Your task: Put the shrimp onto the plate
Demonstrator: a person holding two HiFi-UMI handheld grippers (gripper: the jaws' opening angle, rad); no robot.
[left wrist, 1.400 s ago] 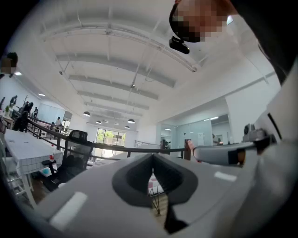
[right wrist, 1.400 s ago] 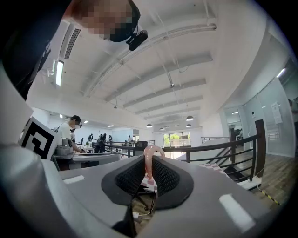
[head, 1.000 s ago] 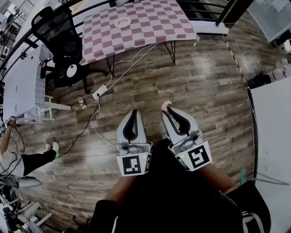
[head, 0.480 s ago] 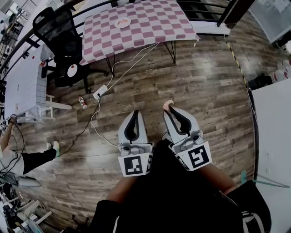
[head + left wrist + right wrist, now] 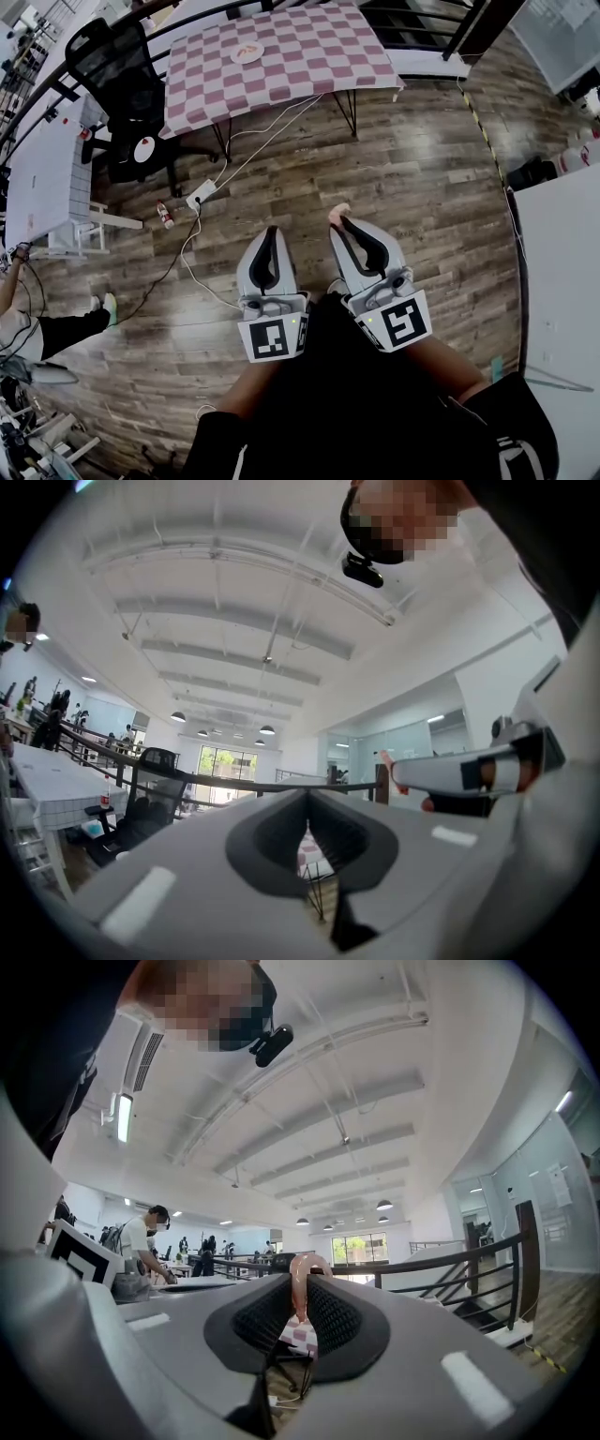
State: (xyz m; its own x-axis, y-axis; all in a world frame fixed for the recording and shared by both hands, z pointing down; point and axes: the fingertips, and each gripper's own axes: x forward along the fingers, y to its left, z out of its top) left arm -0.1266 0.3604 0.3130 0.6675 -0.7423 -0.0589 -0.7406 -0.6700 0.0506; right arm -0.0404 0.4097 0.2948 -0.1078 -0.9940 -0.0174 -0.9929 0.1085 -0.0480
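Right tool [image 5: 298, 1309] jaws clamped on pink shrimp [image 5: 300, 1281].

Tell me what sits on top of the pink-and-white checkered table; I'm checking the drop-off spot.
A round white plate lies on the pink-and-white checkered table, bearing a small reddish thing too small to identify. A dark railing covers the table's far edge.
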